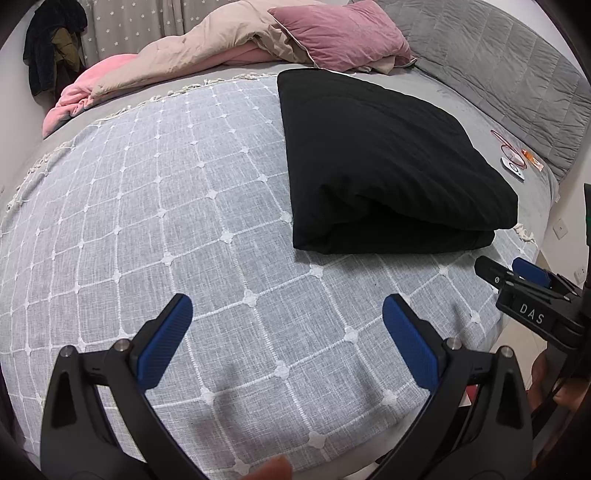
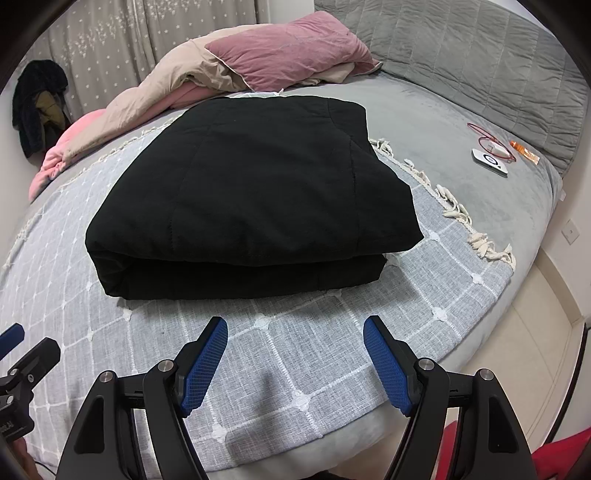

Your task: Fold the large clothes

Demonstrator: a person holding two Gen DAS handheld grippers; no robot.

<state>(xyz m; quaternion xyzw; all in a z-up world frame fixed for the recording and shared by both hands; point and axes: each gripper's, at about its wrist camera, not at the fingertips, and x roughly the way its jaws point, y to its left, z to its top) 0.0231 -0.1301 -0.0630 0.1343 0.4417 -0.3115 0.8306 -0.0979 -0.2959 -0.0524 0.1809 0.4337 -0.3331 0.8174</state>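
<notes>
A black garment (image 1: 380, 162) (image 2: 255, 199) lies folded into a thick rectangular stack on a grey checked throw (image 1: 166, 221) (image 2: 295, 350) spread over the bed. My left gripper (image 1: 287, 308) hovers open above the bare throw, near the bed's front edge and left of the stack, with nothing between its blue pads. My right gripper (image 2: 295, 328) stands open just in front of the stack's near folded edge, apart from it and holding nothing. Each gripper shows at the edge of the other's view: the right gripper (image 1: 517, 273) and the left gripper (image 2: 22, 350).
A rumpled beige and pink duvet (image 1: 184, 48) (image 2: 155, 96) and a pink pillow (image 1: 343, 33) (image 2: 291, 48) lie at the far side. A small white device with a red cable (image 2: 489, 158) (image 1: 513, 166) rests near the grey padded headboard (image 2: 480, 55). Dark clothes (image 2: 37, 107) hang far left.
</notes>
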